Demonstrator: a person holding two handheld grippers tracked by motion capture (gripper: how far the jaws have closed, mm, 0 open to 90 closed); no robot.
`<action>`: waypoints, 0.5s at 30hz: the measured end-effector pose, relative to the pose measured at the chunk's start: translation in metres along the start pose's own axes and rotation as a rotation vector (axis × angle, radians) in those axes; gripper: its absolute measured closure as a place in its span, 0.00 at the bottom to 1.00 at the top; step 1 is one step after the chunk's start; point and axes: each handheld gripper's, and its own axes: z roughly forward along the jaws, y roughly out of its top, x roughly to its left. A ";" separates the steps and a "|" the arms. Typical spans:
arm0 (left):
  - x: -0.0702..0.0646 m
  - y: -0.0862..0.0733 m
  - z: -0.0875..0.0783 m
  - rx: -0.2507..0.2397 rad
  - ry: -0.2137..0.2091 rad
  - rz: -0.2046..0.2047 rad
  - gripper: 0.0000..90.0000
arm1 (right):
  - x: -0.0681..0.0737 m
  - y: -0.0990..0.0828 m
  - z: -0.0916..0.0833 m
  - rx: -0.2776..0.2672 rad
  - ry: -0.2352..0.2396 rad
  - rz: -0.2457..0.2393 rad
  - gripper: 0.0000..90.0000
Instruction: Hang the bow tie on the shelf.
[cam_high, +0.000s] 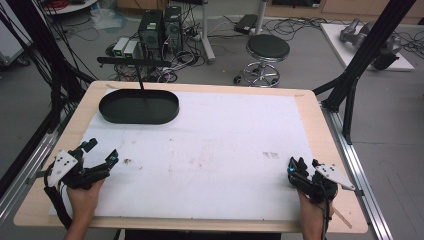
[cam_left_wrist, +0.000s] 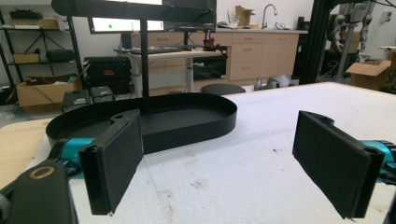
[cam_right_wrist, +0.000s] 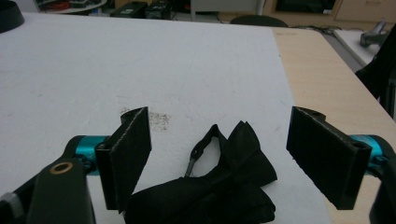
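A black bow tie (cam_right_wrist: 233, 172) with a small metal clip lies on the white mat between the jaws of my right gripper (cam_right_wrist: 219, 116). The jaws stand wide on either side of it, and the pads do not press it. In the high view this right gripper (cam_high: 303, 164) rests at the mat's near right corner, with the tie hidden beneath it. My left gripper (cam_high: 103, 151) is at the near left, open, with only bare mat between its jaws (cam_left_wrist: 218, 135). A black oval tray (cam_high: 150, 120) sits at the far left, ahead of the left gripper (cam_left_wrist: 196, 133).
A thin black post with a crossbar (cam_high: 134, 61) rises from the tray. The white mat (cam_high: 215, 140) covers most of the wooden table (cam_high: 325, 130). A stool (cam_high: 267, 48), computers and cables stand on the floor beyond the far edge.
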 end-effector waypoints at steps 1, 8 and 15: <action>0.000 0.000 0.000 0.000 0.000 0.000 0.18 | -0.001 0.000 0.001 0.004 -0.001 -0.004 0.28; -0.001 0.000 0.000 0.005 -0.007 0.005 0.19 | 0.000 0.001 0.010 0.062 -0.029 0.021 0.35; -0.002 0.000 0.000 0.008 -0.007 0.011 0.19 | -0.002 0.003 0.017 0.109 -0.053 0.045 0.43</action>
